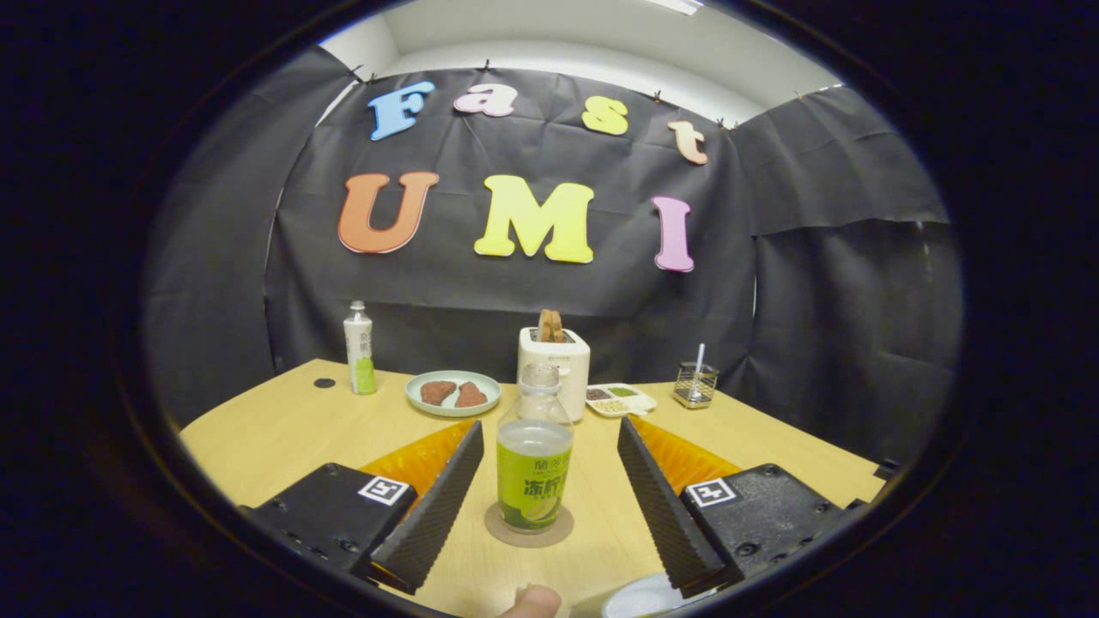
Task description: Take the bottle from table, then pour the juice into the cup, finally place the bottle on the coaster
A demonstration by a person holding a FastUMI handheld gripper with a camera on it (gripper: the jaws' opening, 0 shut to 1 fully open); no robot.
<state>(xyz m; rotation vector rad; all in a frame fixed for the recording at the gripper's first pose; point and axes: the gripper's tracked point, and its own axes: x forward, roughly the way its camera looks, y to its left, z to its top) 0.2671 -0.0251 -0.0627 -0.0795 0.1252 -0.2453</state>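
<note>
Here, the bottle [534, 463] stands upright on the round coaster [528, 526], set between the gripper [543, 498]'s 2 fingers, which are spread wide, touching nothing — apparently placed and released.

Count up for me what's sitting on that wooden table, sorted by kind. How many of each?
Bottles: 2, the green-label bottle on the coaster between the open gripper fingers, and a white bottle farther back
Coaster: 1
Plate with food: 1
Toaster: 1
Divided tray: 1
Wire holder: 1
Cup by the fingers: 1
Total: 8
</note>
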